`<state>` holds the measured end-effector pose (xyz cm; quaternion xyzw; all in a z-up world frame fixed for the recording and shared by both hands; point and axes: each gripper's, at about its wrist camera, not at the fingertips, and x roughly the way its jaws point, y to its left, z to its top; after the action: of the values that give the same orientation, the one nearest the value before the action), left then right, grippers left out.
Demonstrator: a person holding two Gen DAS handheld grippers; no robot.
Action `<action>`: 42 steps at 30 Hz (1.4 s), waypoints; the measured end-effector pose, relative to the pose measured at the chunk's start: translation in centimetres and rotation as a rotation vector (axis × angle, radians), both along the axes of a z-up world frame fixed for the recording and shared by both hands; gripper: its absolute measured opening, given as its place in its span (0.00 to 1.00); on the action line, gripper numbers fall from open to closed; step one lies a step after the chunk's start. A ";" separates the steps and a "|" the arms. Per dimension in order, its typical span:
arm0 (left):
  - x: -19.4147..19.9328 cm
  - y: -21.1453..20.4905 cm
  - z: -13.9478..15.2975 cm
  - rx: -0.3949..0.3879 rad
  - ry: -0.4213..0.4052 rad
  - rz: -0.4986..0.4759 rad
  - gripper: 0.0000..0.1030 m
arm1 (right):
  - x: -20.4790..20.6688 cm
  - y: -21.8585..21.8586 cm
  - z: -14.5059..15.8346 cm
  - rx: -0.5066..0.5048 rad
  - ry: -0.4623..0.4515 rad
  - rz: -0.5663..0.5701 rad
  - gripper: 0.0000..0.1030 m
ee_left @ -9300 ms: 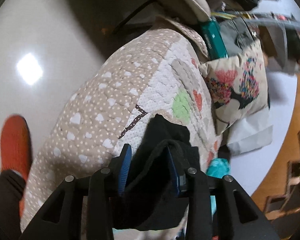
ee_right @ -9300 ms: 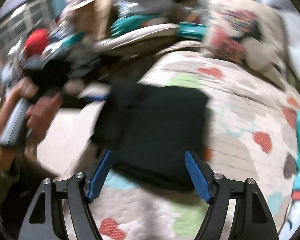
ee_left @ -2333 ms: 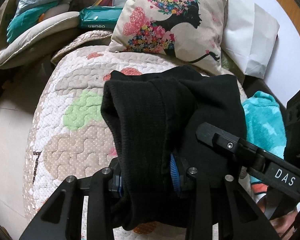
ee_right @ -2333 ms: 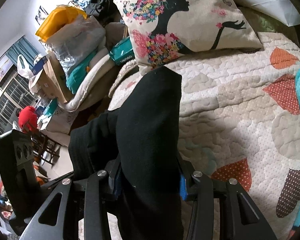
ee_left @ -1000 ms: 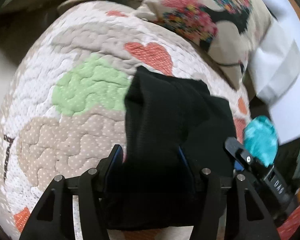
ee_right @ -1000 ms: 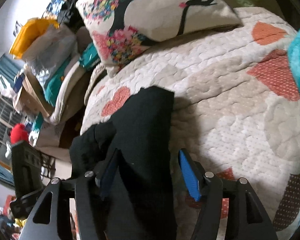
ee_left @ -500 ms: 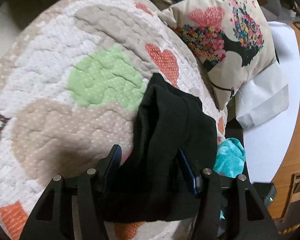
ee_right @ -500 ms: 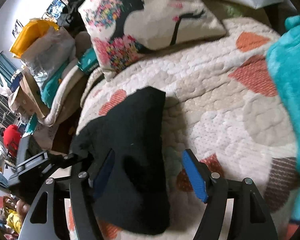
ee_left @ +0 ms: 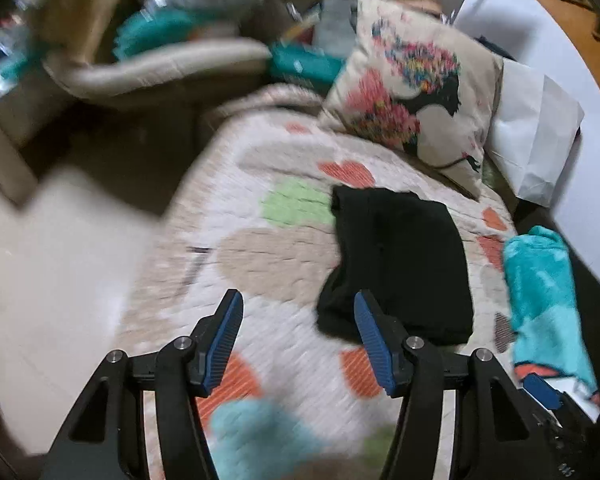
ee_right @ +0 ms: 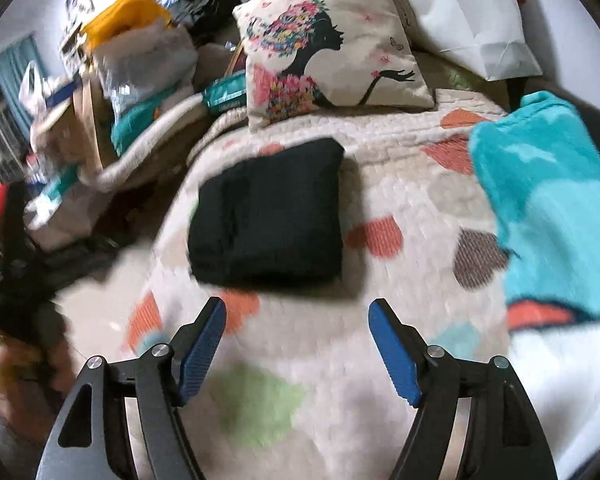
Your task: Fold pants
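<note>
Bare quilt [ee_right: 400, 184] rings the pants [ee_right: 268, 216]; blanket [ee_right: 548, 208] crowds one side.

Black knit pants [ee_right: 268, 216], folded into a compact, roughly rectangular bundle, lying flat on a quilted bedspread. Right wrist view: the bundle sits just above the centre of the frame, slightly left, its long edges running from lower left to upper right; the upper right corner is crisp, while the left edge is thicker and rounded, with stacked layers visible. Left wrist view: the same bundle [ee_left: 400, 264] appears right of centre, its upper left corner [ee_left: 340, 196] slightly raised and rumpled, and its lower edge partly hidden. No part is unfolded; the fabric is plain, matte and ribbed.
</note>
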<state>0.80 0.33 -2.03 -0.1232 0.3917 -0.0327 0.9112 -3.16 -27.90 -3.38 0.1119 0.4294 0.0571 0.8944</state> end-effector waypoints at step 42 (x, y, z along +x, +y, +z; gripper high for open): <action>-12.3 -4.6 3.9 0.230 -0.131 -0.003 1.00 | -3.7 2.8 2.1 -0.123 -0.104 0.002 0.82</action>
<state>-11.52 -4.26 1.90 -0.0151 0.3325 0.0030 0.9430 -6.83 -25.08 -1.27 0.0532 0.3852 0.0370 0.9206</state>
